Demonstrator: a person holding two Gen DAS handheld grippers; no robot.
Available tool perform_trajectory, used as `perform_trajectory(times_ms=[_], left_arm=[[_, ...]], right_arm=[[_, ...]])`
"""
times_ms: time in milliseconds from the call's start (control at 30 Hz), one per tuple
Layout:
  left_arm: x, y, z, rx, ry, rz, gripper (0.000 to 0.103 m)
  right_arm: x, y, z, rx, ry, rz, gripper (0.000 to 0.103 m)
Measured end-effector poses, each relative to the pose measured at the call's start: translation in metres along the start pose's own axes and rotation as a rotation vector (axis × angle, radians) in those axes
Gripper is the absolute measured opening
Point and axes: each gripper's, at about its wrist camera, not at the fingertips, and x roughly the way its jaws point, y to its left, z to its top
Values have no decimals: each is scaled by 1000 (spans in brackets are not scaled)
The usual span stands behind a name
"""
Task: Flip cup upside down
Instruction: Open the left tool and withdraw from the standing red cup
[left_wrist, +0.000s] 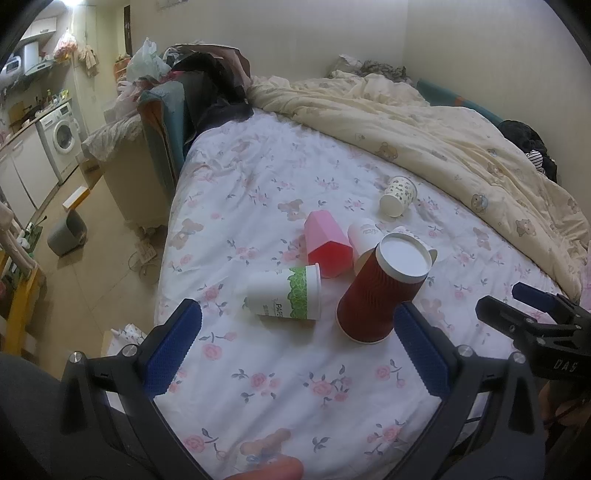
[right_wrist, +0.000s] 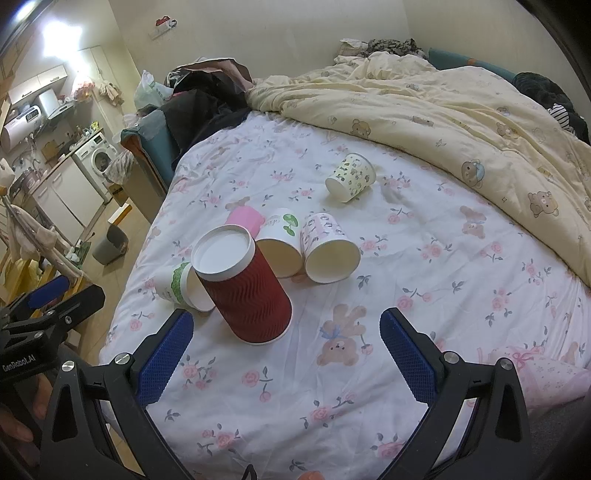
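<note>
A dark red ribbed cup stands upside down on the flowered bed sheet, white base up. Around it lie cups on their sides: a green-banded white cup, a pink faceted cup, a white cup with a green print, a patterned cup, and a spotted cup farther back. My left gripper is open and empty, just short of the red cup. My right gripper is open and empty, with the red cup near its left finger.
A cream bear-print duvet is bunched along the far and right side of the bed. Dark clothes pile at the bed's far left. The bed's left edge drops to the floor, where a grey bin stands.
</note>
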Motion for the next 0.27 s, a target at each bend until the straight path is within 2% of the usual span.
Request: perform_trajectory(times_ms=[267], left_arm=[[-1, -2, -2, -6, -6, -6, 103]], right_arm=[[1, 3, -1, -7, 4, 9, 103]])
